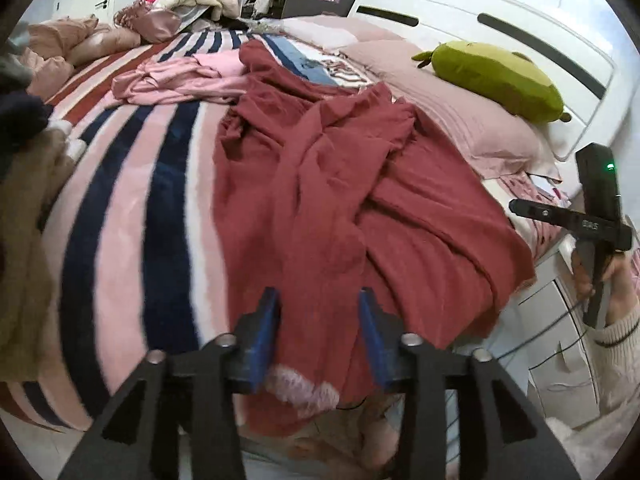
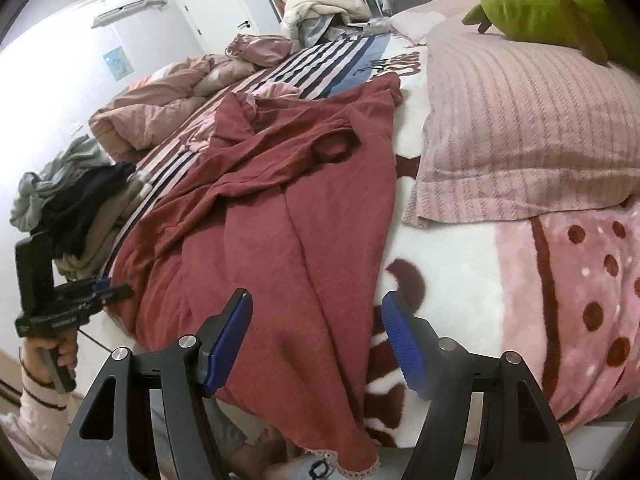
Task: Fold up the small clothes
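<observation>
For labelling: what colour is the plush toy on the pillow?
Green plush toy; left wrist view shows it best.

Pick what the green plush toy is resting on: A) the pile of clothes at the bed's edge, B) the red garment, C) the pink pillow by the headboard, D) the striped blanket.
C: the green plush toy lies on top of the pink pillow by the white headboard, well away from the red garment.

The garment [image 1: 340, 200] lies on the blanket [image 1: 132, 208], pillow [image 1: 472, 120] to its right, clothes pile [image 2: 80, 208] left.
</observation>
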Demonstrator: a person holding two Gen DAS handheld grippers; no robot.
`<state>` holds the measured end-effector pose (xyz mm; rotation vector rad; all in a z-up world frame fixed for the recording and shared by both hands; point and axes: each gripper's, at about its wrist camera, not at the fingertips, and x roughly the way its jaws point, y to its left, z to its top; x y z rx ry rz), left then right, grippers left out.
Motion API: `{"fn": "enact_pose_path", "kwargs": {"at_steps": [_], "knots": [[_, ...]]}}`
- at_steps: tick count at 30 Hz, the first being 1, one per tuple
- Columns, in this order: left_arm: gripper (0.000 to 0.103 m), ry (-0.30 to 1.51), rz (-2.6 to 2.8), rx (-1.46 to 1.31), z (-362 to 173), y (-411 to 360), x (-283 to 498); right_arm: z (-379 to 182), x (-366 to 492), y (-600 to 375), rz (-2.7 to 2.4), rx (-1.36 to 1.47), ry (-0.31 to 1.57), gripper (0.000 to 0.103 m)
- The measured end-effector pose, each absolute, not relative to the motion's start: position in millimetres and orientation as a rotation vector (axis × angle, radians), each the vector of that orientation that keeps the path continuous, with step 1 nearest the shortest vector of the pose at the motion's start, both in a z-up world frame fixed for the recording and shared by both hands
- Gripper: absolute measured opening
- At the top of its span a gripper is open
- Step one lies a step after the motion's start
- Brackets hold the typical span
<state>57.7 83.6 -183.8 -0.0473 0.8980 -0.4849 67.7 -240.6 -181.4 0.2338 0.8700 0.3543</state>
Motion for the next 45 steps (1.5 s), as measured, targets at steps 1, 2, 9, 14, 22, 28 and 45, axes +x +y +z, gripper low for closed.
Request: {"fn": "enact_pose_path", "kwargs": {"at_steps": [1, 2, 9, 14, 22, 28, 45], "knots": [[0.057, 0.875, -0.480, -0.074, -178, 93, 55, -182, 67, -242, 0.352, 0.231, 0.874, 0.063], [0.062, 0.862, -0.472, -0.092, -175, 98, 54, -183, 67, -243, 0.350, 0.228, 0.879, 0.063], [0.063, 0.893, -0.446, -0.192, -187, 123, 74, -203, 66, -239, 0.454, 0.260, 0.942, 0.066], [0.063, 0.917, -0.479, -0.191, -204, 99, 89, -208, 60, -220, 0.572, 0.199, 0.952, 0.056], [0.031, 0.926, -0.496, -0.113, -203, 71, 89, -212, 60, -204, 0.488, 0.020, 0.934, 0.019], [0.035, 0.933, -0.494, -0.099, -198, 89, 79, -210, 44, -232, 0.485, 0.115, 0.954, 0.032], [0.006, 0.865, -0.579, -0.231, -178, 81, 61, -200, 48, -214, 0.730, 0.394, 0.806, 0.004]]}}
